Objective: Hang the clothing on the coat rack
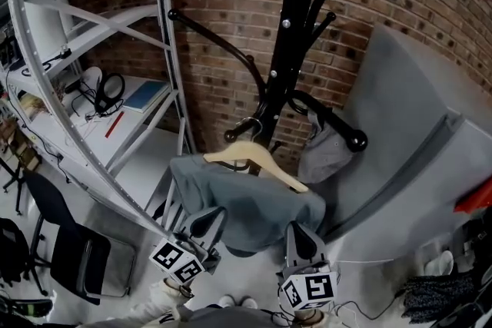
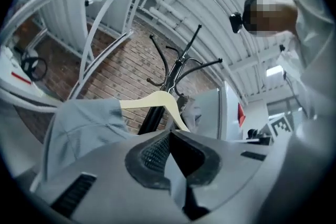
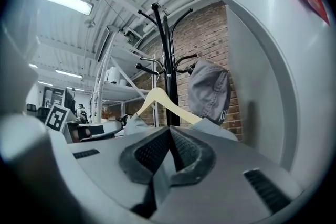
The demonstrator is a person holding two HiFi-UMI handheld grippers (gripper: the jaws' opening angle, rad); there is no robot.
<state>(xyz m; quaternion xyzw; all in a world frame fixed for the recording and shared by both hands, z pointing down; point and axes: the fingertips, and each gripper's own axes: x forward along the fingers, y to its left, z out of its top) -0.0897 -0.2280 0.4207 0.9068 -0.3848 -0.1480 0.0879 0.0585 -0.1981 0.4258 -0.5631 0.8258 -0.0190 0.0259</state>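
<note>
The left gripper (image 1: 209, 220) and right gripper (image 1: 304, 236) each pinch the garment's (image 1: 246, 203) lower edge, jaws closed on cloth. Its hanger (image 1: 257, 159) hangs on the rack (image 1: 288, 34).

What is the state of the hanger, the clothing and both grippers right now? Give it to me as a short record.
rack: black metal coat rack, upright
hanger: pale wooden hanger, hook up by the rack's pole; whether it rests on an arm is unclear
garment: grey cloth garment, draped on the hanger
cap: grey cap, hanging on a rack arm
left gripper: shut on the garment's lower edge
right gripper: shut on the garment's lower edge
</note>
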